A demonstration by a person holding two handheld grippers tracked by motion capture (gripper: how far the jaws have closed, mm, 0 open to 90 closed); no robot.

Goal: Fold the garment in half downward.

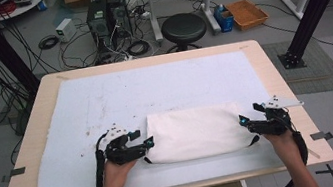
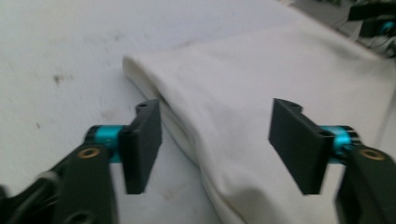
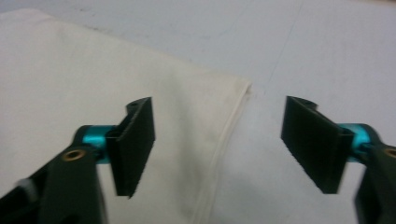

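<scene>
Folded white cloth (image 1: pixel 195 132) lying flat on pale sheet (image 1: pixel 105 103) covering wooden table (image 1: pixel 272 71), at near edge of sheet, centred before the person. Shape roughly rectangular, long side running across the table; near edge rounded and slightly shadowed beneath.

Left gripper (image 1: pixel 145 138) at left short end of cloth, held in left hand (image 1: pixel 116 170), tips pointing toward cloth. Jaws standing wide apart in left gripper view (image 2: pixel 215 140); layered left edge of cloth running down between them, one jaw over bare sheet, the other over cloth. Pads not pressing on fabric; nothing clamped. Contact of jaw undersides with cloth: cannot tell.

Right gripper (image 1: pixel 249 122) at right short end of cloth, held in right hand (image 1: pixel 284 144), tips pointing toward cloth. Jaws likewise wide apart in right gripper view (image 3: pixel 219 140); hemmed edge and far corner of cloth lying between them, one jaw above fabric, the other above bare sheet. No grip on fabric.

Grey three-cornered plate atop each gripper, cable trailing back along each forearm. Sheet marked with small dark specks left of centre.

Beyond table: round black stool (image 1: pixel 183 27), computer towers (image 1: pixel 106 17) amid loose cables, orange crate (image 1: pixel 246 13) on floor.
</scene>
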